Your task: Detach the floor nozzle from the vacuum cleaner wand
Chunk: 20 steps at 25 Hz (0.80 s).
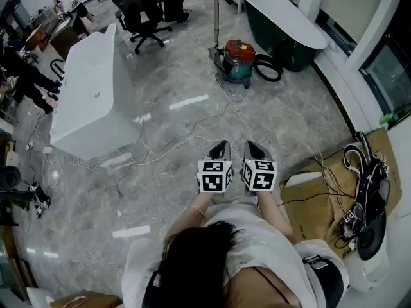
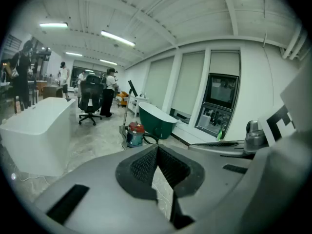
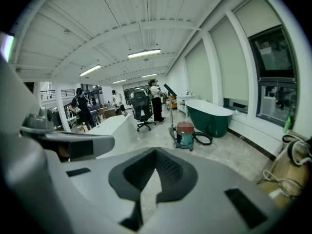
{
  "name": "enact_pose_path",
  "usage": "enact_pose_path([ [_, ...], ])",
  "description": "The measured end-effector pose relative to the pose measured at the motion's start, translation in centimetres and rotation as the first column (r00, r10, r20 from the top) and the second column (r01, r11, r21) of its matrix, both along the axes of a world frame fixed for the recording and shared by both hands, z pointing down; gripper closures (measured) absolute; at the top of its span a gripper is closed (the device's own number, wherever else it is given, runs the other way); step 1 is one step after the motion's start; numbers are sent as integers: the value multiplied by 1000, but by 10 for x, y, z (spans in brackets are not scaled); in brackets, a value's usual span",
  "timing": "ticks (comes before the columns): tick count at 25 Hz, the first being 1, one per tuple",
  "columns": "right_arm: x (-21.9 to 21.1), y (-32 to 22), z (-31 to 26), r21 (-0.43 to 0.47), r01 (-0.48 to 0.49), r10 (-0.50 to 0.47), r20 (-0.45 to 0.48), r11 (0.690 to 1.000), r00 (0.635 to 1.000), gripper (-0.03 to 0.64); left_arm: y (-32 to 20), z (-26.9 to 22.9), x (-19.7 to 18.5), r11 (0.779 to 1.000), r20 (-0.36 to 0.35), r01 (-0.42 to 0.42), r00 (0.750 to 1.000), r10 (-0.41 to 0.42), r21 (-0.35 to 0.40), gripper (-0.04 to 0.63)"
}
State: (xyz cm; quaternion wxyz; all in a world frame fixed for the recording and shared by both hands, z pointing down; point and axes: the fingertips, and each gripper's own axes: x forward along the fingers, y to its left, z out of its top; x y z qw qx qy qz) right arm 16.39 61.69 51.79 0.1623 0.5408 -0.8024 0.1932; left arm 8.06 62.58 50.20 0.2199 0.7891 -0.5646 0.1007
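Head view: left tongs (image 1: 220, 148), right tongs (image 1: 254, 150) pressed together, empty; vacuum (image 1: 239, 60) well ahead; loose cables (image 1: 232, 108) between, likely trip risk.

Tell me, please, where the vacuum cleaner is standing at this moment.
In the head view, the vacuum cleaner stands on the floor at upper centre, just left of the dark green bathtub.

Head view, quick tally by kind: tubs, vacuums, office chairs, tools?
Tubs: 2 (white tub, green tub)
Vacuum: 1
Office chair: 1
Tools: 2 (left tool, right tool, both shut, empty)
Total: 6
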Motion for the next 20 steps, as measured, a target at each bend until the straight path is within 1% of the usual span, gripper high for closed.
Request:
enact_pose_path([
  [6, -5, 7, -2, -6, -2, 2, 1, 1000, 1000, 601, 6, -1, -3, 1000, -13, 1, 1000, -1, -1, 592],
  [10, -8, 10, 1, -9, -8, 7, -10, 1000, 1000, 601, 10, 1, -6, 1000, -6, -8, 1000, 8, -6, 592],
  [20, -34, 11, 5, -4, -28, 28, -6, 1000, 1000, 601, 7, 3, -31, 1000, 5, -27, 1000, 27, 11, 592],
])
